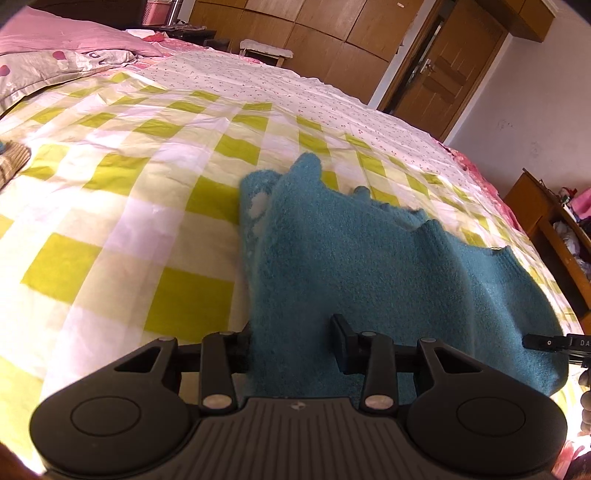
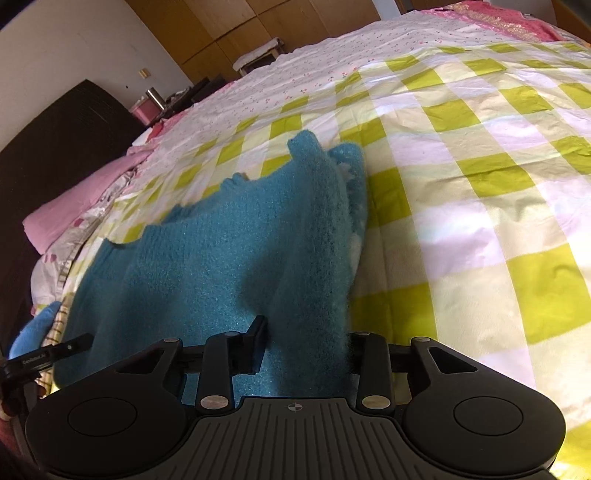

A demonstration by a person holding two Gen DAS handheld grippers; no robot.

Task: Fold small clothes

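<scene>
A fuzzy teal knitted garment (image 1: 354, 258) lies on the green-and-white checked bedsheet (image 1: 129, 229), partly lifted at its near edge. My left gripper (image 1: 291, 343) has its fingers wide apart with the garment's near left edge draped between them. In the right wrist view the same garment (image 2: 229, 251) runs between the spread fingers of my right gripper (image 2: 306, 347) at its near right edge. The fabric hides the inner fingertip of each gripper. The right gripper's tip (image 1: 546, 341) shows at the left view's right edge.
Pink pillows (image 1: 66, 40) and a dark headboard (image 2: 48, 147) lie at the bed's head. A striped item (image 1: 11, 162) sits on the sheet at far left. Wooden wardrobes (image 1: 314, 33), a door (image 1: 439, 70) and a cluttered shelf (image 1: 554, 229) stand beyond the bed.
</scene>
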